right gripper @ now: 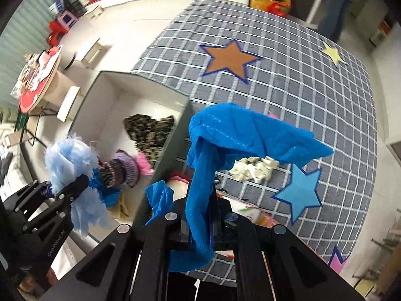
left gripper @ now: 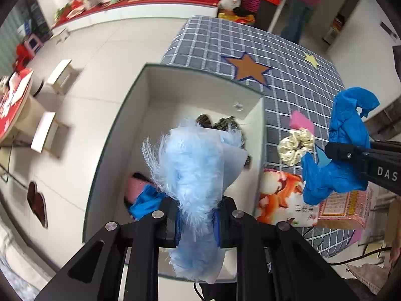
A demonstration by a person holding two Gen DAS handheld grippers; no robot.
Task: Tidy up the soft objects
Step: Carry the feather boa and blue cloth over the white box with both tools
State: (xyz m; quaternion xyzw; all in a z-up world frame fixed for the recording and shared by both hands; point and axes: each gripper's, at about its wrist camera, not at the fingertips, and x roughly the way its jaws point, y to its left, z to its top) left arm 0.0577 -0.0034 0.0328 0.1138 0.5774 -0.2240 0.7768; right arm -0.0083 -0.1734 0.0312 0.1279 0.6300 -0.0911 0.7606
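My left gripper (left gripper: 198,222) is shut on a light blue fluffy cloth (left gripper: 193,165) and hangs over the open white box (left gripper: 258,135). The same gripper (right gripper: 69,193) and fluffy cloth (right gripper: 67,160) show at the left of the right wrist view. My right gripper (right gripper: 199,225) is shut on a bright blue cloth (right gripper: 240,135), held over the checked table beside the box wall (right gripper: 173,148). From the left wrist view that blue cloth (left gripper: 345,130) hangs off the right gripper (left gripper: 333,151). A cream scrunchie (left gripper: 295,148) lies on the table.
Inside the box lie a dark patterned cloth (right gripper: 147,128), a striped knit piece (right gripper: 120,171), pink cloth (left gripper: 136,188) and blue cloth (left gripper: 147,202). A printed packet (left gripper: 280,198) and a pink box (left gripper: 343,208) sit near the table's front edge (left gripper: 333,250). A person (left gripper: 303,2) stands beyond the table.
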